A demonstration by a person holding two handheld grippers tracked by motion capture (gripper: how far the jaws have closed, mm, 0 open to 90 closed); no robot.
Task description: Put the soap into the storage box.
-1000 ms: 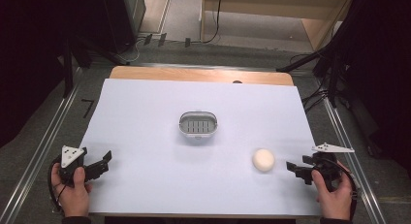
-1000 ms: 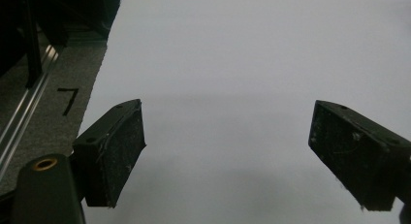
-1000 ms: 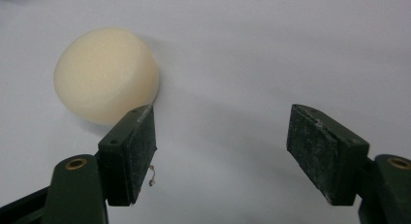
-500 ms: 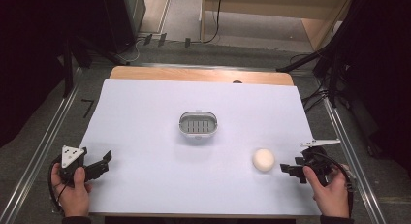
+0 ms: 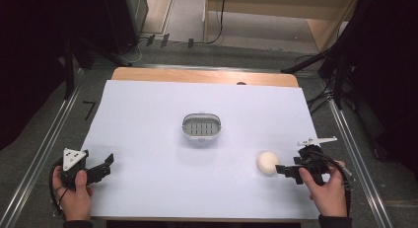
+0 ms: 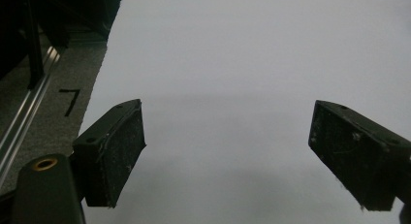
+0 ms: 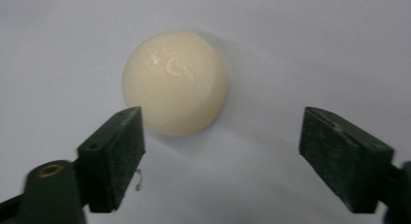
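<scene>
Your left gripper (image 5: 104,165): lower left of the high view, 2 jaws wide apart, level. Your right gripper (image 5: 282,170): lower right, 2 jaws just opened wide, nothing clamped, pointing left.

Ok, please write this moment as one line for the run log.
right hand-held gripper: jaws just opened, nothing between, aimed at cream ball | left hand-held gripper: open, idle | grey basket: mid-table, apart

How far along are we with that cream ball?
Nothing looks done yet: the cream ball lies on the white table sheet, apart from the small grey basket. In hand: the right gripper, whose jaws have just been opening, faces the ball without touching it. Left: grasping and moving it.
</scene>
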